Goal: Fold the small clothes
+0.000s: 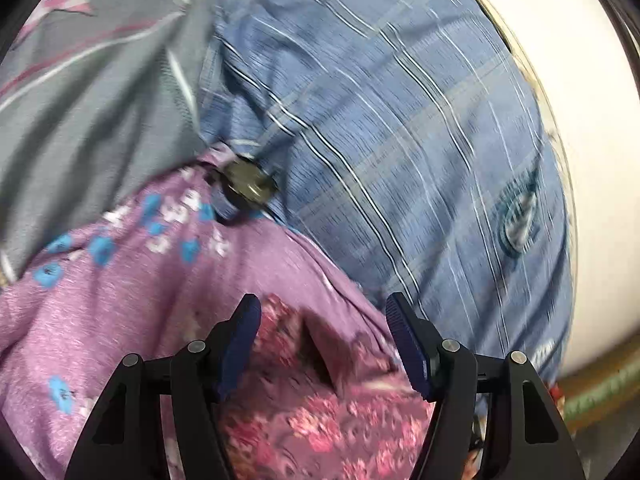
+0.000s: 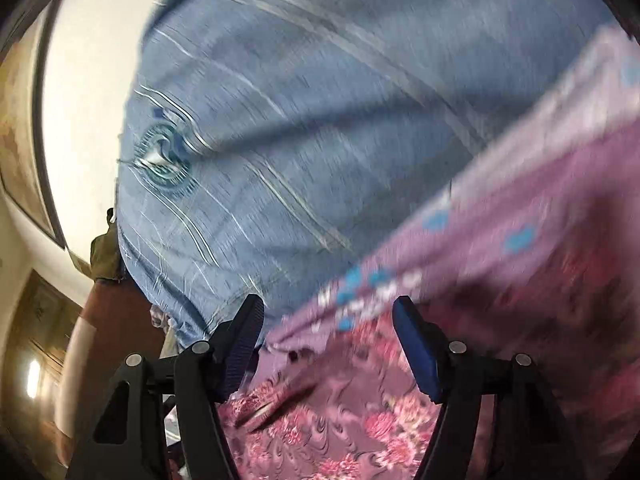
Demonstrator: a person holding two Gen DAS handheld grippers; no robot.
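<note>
- Clearly the purple garment (image 1: 132, 280) with blue flower prints is soft, light knit cloth; it lies crumpled across the lower left of the left wrist view and sweeps across the right side of the right wrist view (image 2: 520, 248).
- It should drape and sag when lifted, so I judge a hem edge or corner the best hold, not the bunched middle.
- Nothing about it looks fragile or slippery; the ribbed pads should bite thin fabric well.
- Above it, filling the upper right, the blue striped cloth (image 1: 400, 120) looks like stiffer woven material, with a round printed badge (image 1: 518, 220) near its right edge.
- A grey garment (image 1: 100, 100) sits upper left, overlapping both.
- Underneath, at the bottom centre, lies a pink floral sheet (image 1: 320, 420).
- The left gripper (image 1: 324, 344) stands open over that sheet, nothing pinched.
- The right gripper (image 2: 328, 348) is likewise open and empty, the purple edge just ahead of it.
</note>
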